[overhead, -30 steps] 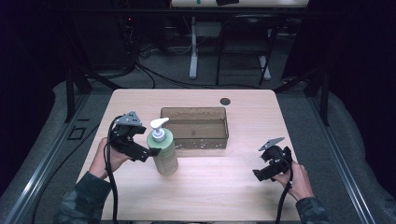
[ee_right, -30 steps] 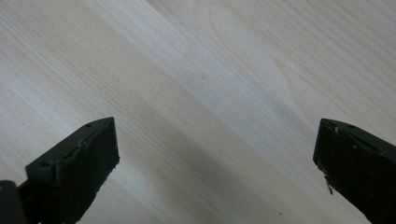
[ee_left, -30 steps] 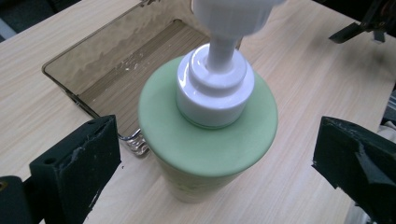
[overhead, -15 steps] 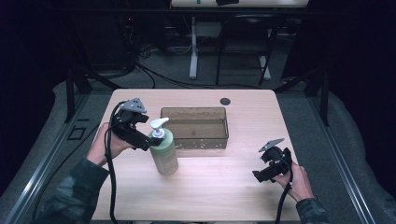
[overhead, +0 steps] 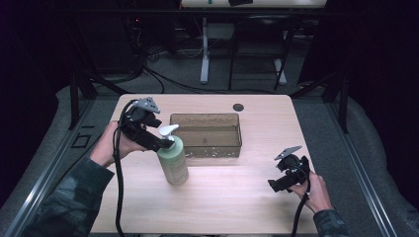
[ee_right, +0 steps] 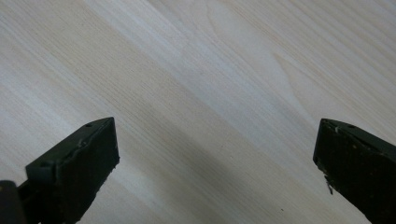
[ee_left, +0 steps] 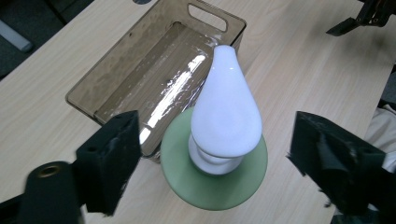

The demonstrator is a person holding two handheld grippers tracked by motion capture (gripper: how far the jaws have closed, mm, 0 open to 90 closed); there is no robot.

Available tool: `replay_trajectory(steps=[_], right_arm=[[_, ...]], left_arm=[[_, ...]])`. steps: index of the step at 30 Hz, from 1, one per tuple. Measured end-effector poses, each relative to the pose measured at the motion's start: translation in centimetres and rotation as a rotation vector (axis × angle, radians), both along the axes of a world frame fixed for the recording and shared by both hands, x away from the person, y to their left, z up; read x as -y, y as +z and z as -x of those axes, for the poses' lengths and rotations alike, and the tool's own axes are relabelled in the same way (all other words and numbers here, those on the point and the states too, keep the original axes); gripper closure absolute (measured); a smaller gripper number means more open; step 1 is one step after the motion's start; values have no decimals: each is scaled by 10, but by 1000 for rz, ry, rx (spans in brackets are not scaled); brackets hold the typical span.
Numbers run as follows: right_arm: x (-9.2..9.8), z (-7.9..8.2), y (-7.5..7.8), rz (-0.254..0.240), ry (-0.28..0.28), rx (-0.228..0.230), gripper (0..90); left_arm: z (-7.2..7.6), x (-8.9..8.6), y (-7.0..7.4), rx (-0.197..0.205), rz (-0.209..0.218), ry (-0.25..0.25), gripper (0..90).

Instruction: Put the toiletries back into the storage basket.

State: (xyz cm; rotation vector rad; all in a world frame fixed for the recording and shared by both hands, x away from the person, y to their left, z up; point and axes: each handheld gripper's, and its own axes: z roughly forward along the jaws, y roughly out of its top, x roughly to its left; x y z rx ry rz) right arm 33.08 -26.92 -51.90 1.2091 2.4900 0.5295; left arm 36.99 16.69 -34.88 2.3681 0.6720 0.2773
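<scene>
Soap bottle [overhead: 173, 160] stands upright on the table [overhead: 232, 207], just off the near-left corner of the brown bin [overhead: 206, 134]; no passable gap shows between the two. Bin blocks the table centre; its inside holds nothing, so entry from above is free. Left gripper [overhead: 165, 143] sits at the bottle's pump [ee_left: 226, 112], from 10 o'clock; its jaws have just been closing, yet room remains on both sides of the pump. From the bottle's 3 o'clock over to the right gripper [overhead: 274, 186], bare wood, wide passage. Small dark disc [overhead: 238, 107] lies at the bin's 1 o'clock, flat. Right gripper's spread jaws hang over bare board.
</scene>
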Motion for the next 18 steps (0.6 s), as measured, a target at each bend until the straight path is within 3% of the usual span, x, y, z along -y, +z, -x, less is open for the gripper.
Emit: replay_trajectory(steps=[8,18], right_arm=[[0,0,0,7,-1,0,0],[0,0,0,7,0,-2,6]], left_arm=[[-3,2,5,-53,-29,-33,303],[-7,8,8,-78,-66,-45,476]])
